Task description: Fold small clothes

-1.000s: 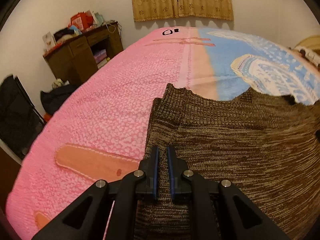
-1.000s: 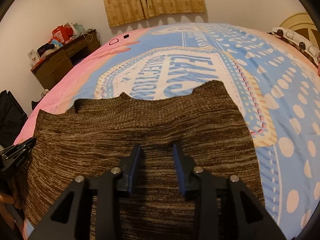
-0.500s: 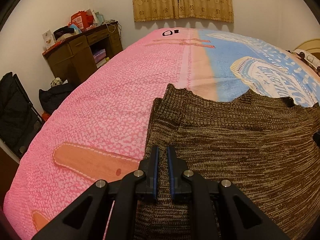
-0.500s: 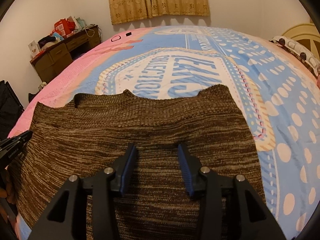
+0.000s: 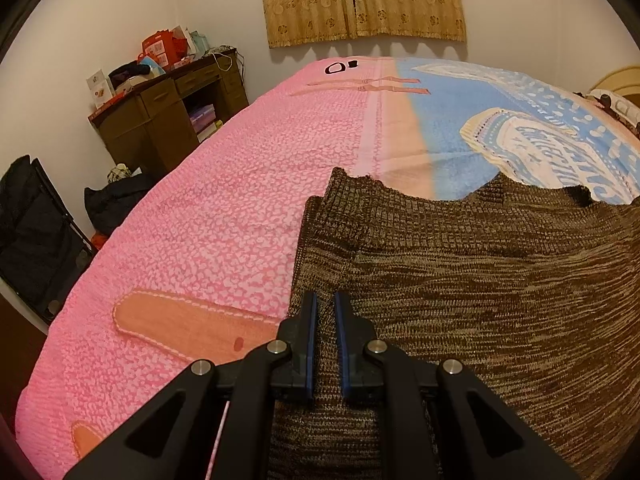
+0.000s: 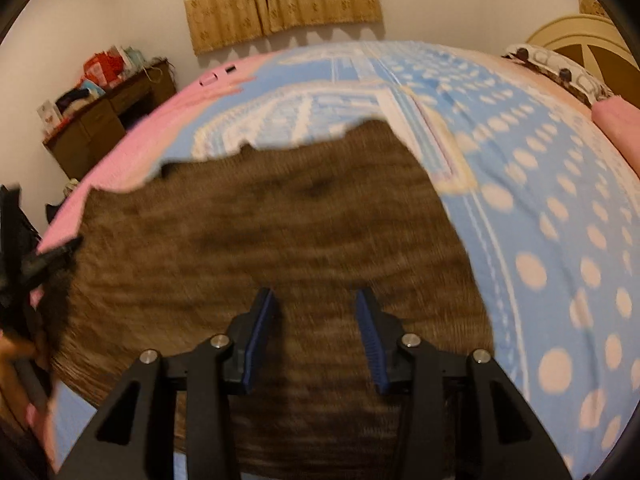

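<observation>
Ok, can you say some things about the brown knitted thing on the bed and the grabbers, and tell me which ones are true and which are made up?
1. The brown knitted garment lies on a pink and blue bedspread. True.
2. The left hand-held gripper is wide open. False: it is shut on the garment's edge.
3. The right hand-held gripper stands open above the garment. True.
4. The curtains are green. False: they are tan with a flower pattern.
5. A brown wooden desk stands by the wall. True.
</observation>
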